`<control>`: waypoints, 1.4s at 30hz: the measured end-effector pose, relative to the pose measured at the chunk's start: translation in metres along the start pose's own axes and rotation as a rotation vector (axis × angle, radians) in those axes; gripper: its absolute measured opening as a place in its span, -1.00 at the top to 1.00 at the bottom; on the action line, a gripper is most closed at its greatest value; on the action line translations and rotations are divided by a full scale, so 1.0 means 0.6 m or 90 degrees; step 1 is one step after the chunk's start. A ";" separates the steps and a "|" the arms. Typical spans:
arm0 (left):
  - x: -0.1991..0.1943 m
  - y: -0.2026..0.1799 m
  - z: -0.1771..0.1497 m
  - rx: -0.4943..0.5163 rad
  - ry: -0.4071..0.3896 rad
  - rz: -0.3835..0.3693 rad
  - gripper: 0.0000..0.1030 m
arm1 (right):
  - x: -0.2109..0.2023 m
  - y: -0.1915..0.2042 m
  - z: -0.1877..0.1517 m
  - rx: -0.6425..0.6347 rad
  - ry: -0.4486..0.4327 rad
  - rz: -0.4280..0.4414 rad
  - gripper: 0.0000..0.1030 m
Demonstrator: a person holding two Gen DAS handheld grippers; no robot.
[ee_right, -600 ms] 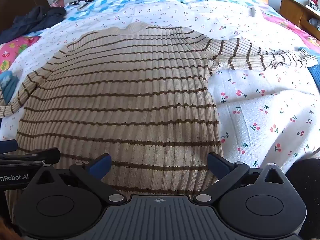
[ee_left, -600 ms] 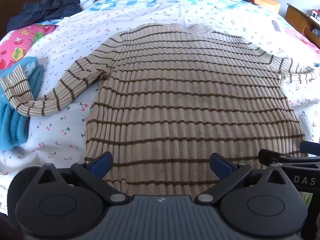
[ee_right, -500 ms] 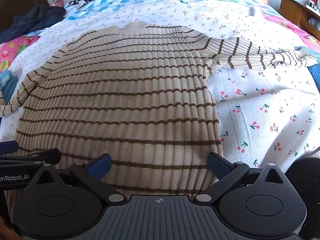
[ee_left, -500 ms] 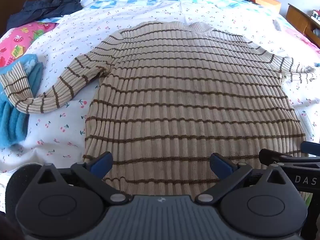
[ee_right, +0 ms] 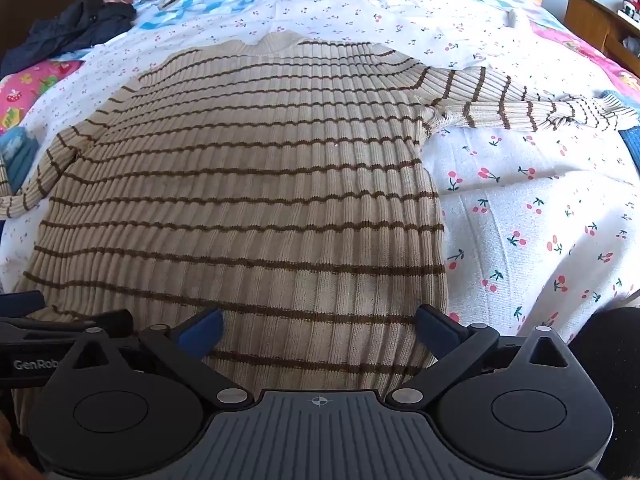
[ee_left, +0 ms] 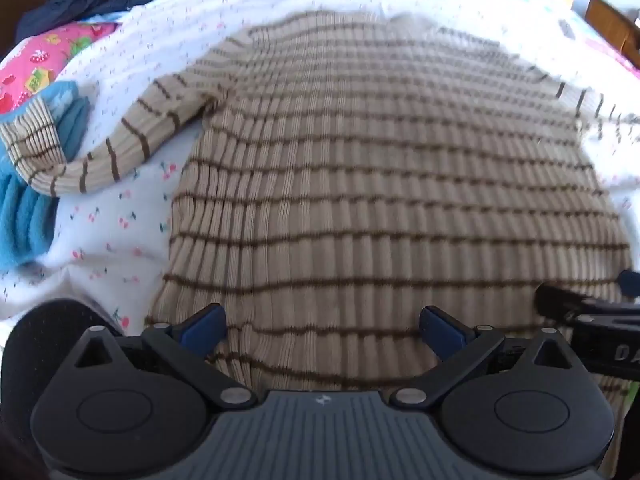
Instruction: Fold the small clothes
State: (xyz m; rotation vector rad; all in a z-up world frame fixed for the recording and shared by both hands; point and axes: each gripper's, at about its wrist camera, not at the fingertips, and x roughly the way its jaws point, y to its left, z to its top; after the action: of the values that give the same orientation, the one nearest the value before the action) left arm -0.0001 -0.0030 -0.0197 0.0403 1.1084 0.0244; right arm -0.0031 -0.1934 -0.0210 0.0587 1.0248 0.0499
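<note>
While spread, both grippers [ee_left: 322, 326] [ee_right: 318, 326] above sweater [ee_right: 240, 184].

The left black two-finger gripper with blue pads [ee_left: 322, 326] points forward, its jaws spread wide with nothing between the fingertips. The right black two-finger gripper with blue pads [ee_right: 318, 326] sits level beside it, likewise spread wide and holding nothing. Each one's finger reaches into the edge of the other's view, so the two are close together.
</note>
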 end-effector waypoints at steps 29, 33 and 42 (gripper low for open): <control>-0.014 0.006 -0.020 -0.002 -0.051 -0.014 -1.00 | -0.007 0.003 -0.004 -0.005 -0.011 -0.003 -0.99; -0.031 0.008 -0.021 -0.003 -0.085 -0.013 -1.00 | -0.014 0.004 -0.003 -0.007 -0.024 -0.008 -0.99; -0.041 0.015 -0.019 -0.011 -0.113 -0.020 -1.00 | -0.022 0.008 0.000 -0.015 -0.042 -0.020 -0.98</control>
State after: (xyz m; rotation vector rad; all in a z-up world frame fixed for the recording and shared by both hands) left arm -0.0215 0.0056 -0.0025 0.0091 0.9314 0.0021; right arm -0.0100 -0.1895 -0.0093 0.0229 0.9585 0.0312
